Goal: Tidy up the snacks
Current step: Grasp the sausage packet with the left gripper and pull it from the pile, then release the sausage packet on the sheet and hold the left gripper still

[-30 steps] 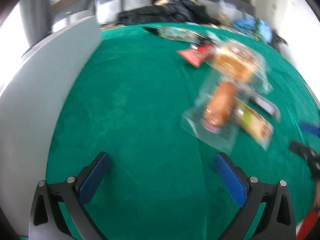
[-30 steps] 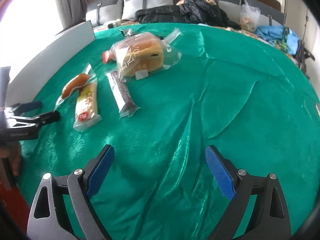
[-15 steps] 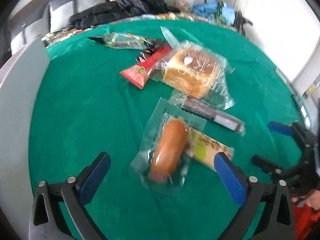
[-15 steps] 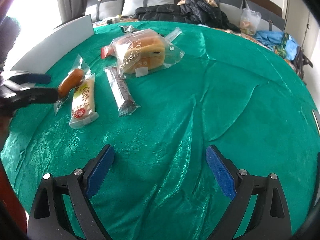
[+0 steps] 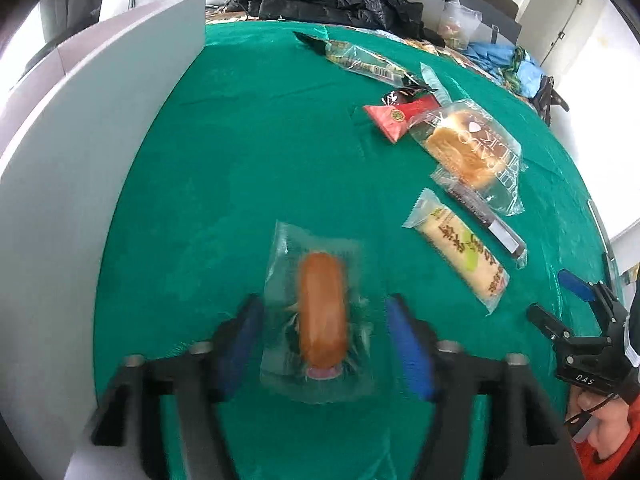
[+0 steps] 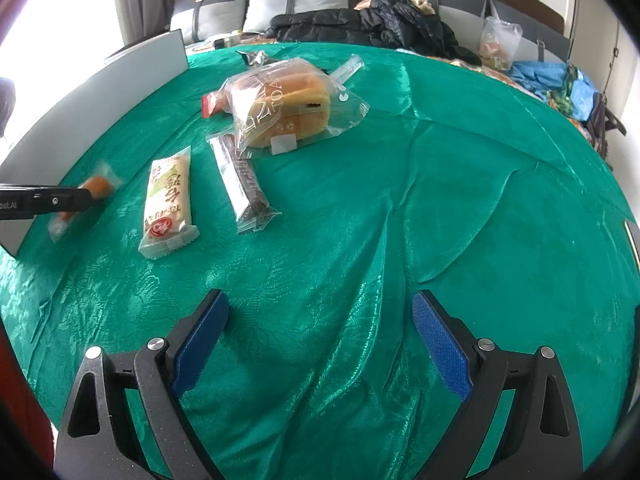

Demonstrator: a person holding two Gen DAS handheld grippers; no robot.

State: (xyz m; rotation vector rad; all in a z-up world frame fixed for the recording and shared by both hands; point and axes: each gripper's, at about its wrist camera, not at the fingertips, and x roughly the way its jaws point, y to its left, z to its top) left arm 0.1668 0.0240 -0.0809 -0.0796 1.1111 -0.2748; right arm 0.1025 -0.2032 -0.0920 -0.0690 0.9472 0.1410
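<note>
A sausage in a clear wrapper (image 5: 322, 312) lies on the green cloth (image 5: 248, 160) between the blue pads of my left gripper (image 5: 326, 344). The jaws are closing and the wrapper crinkles where the pads squeeze its edges. From the right wrist view the same sausage (image 6: 96, 186) is blurred behind a left finger (image 6: 52, 202). To the right lie a yellow-green bar (image 5: 460, 256), a dark bar (image 5: 484, 216), bagged bread (image 5: 468, 148) and a red packet (image 5: 400, 116). My right gripper (image 6: 320, 340) hovers open over bare cloth, nothing between its fingers.
A grey board (image 5: 80, 160) stands along the cloth's left side. A long clear packet (image 5: 360, 60) lies at the back. Dark jackets (image 6: 360, 24), cushions and bags sit behind the cloth. A person's hand (image 5: 608, 428) holds the right gripper at the lower right.
The left gripper swung over the sausage packet and narrowed its jaws around it. The packet has shifted left, away from the yellow-green bar. The right gripper stayed put.
</note>
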